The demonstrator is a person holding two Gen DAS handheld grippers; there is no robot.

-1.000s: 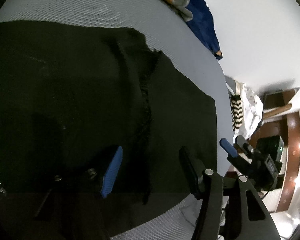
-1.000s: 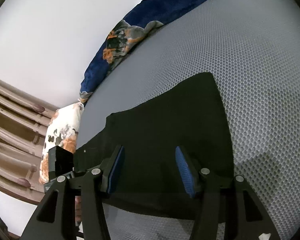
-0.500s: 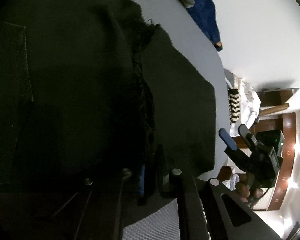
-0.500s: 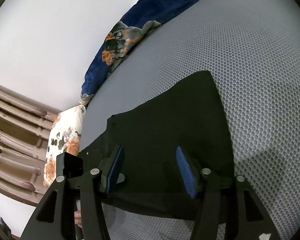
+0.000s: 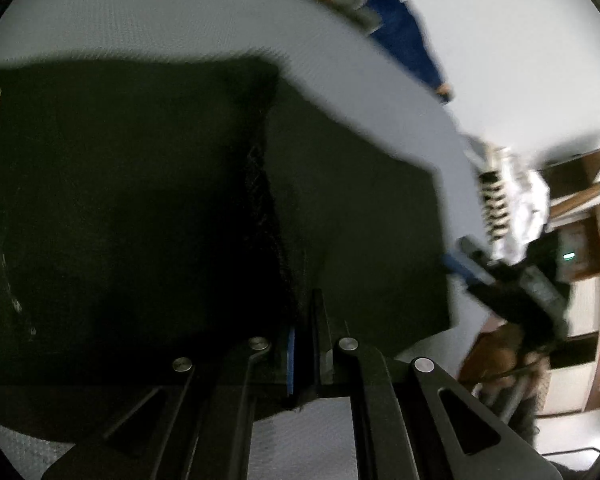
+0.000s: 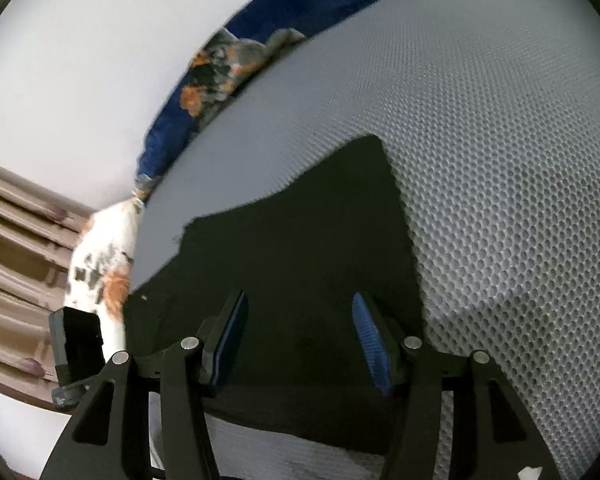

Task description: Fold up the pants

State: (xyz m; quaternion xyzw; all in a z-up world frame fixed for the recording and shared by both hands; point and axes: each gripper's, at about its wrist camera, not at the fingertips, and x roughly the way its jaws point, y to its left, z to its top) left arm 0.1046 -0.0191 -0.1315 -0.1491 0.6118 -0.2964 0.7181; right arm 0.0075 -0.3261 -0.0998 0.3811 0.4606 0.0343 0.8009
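Note:
The black pants lie spread on a grey mesh bed surface. My left gripper is shut on the near edge of the pants, by a frayed seam. In the right wrist view one black pant leg lies flat on the bed surface. My right gripper is open just above that leg's near end, with the cloth between its blue pads. The right gripper also shows in the left wrist view at the pants' right edge.
A blue patterned blanket lies along the far edge of the bed against a white wall. A floral pillow lies at the bed's left end. The left gripper's body shows at lower left. Furniture stands beyond the bed.
My left gripper has closed from open onto the pants' edge and is now moving; its view is blurred. My right gripper stays open over the pant leg.

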